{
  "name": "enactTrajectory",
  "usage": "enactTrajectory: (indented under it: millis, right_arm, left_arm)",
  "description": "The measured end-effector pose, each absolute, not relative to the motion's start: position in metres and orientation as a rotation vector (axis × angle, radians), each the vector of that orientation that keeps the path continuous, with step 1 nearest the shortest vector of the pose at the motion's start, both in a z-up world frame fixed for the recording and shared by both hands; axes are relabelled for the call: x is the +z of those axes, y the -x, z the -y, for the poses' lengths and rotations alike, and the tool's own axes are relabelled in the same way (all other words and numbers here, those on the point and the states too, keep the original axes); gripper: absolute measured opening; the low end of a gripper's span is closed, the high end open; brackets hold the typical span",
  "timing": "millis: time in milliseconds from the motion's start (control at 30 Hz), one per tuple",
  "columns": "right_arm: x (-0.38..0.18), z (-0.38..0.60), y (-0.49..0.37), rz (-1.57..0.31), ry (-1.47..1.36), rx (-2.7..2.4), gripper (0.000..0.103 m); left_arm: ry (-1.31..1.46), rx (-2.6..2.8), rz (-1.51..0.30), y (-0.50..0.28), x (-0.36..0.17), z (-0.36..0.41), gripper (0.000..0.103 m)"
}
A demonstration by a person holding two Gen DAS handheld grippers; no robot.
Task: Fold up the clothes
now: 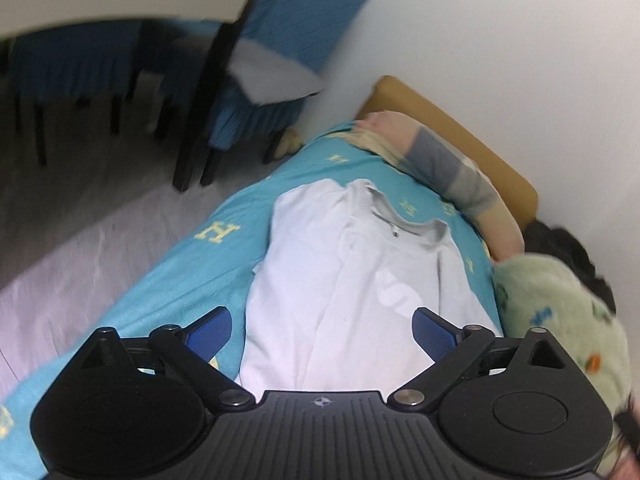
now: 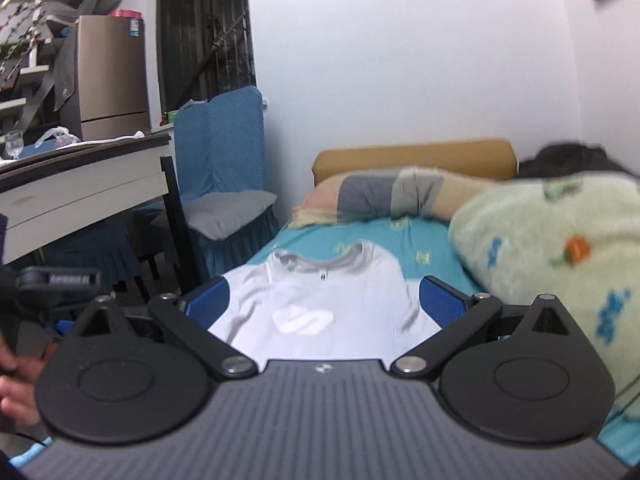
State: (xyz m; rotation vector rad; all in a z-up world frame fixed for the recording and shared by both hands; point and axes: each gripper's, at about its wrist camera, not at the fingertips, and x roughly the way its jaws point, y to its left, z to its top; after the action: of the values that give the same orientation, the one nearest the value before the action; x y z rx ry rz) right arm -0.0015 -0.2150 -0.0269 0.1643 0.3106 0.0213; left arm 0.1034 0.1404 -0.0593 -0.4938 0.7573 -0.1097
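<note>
Left wrist view shows the left gripper (image 1: 322, 330) and right gripper (image 2: 324, 300) both spread wide, empty, above a white shirt (image 1: 352, 288) lying flat on the turquoise bedsheet (image 1: 192, 264).

One shirt (image 1: 352, 280) is counted on one bed (image 1: 188, 264), two claws (image 1: 322, 332) (image 2: 324, 300), one person (image 1: 560, 304), one chair (image 2: 224, 184).

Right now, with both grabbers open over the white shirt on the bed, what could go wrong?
1. Someone lies right beside the white shirt; their fleece sleeve crowds its edge, so the right gripper might snag it.
2. The shirt reaches close to the edge of the teal sheet, so a tug could drag it floorward.
3. The left gripper hangs open above thin cloth and might pinch the sheet too.
</note>
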Motion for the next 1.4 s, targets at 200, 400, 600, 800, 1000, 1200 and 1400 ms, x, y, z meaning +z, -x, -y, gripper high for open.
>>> enactTrajectory:
  millis: [200,400,600,800,1000,1200,1400]
  right_arm:
    - [-0.045,0.223,-0.007,-0.344,-0.19,-0.005,0.103]
    - [-0.061,0.222,-0.025,-0.352,-0.195,-0.009,0.103]
    - [-0.069,0.231,-0.048,-0.368,-0.216,0.001,0.103]
    - [-0.081,0.253,-0.064,-0.402,-0.317,0.009,0.103]
    - [-0.091,0.286,-0.067,-0.404,-0.522,-0.012,0.103]
    - [-0.095,0.301,-0.069,-0.4,-0.544,-0.115,0.103]
    - [-0.106,0.312,-0.072,-0.432,-0.546,-0.162,0.103]
  left_arm:
    - [0.481,-0.034,-0.76,-0.144,-0.083,-0.136,0.089]
    - [0.421,0.013,-0.75,-0.196,-0.108,-0.12,0.086]
    - [0.378,0.06,-0.732,-0.244,-0.13,-0.105,0.084]
    - [0.24,0.13,-0.74,-0.28,-0.149,-0.079,0.06]
    - [-0.103,0.117,-0.654,-0.28,-0.135,-0.029,0.004]
    - [-0.393,-0.141,-0.575,-0.252,-0.126,0.071,0.004]
    - [-0.46,-0.251,-0.676,-0.246,-0.166,0.132,0.005]
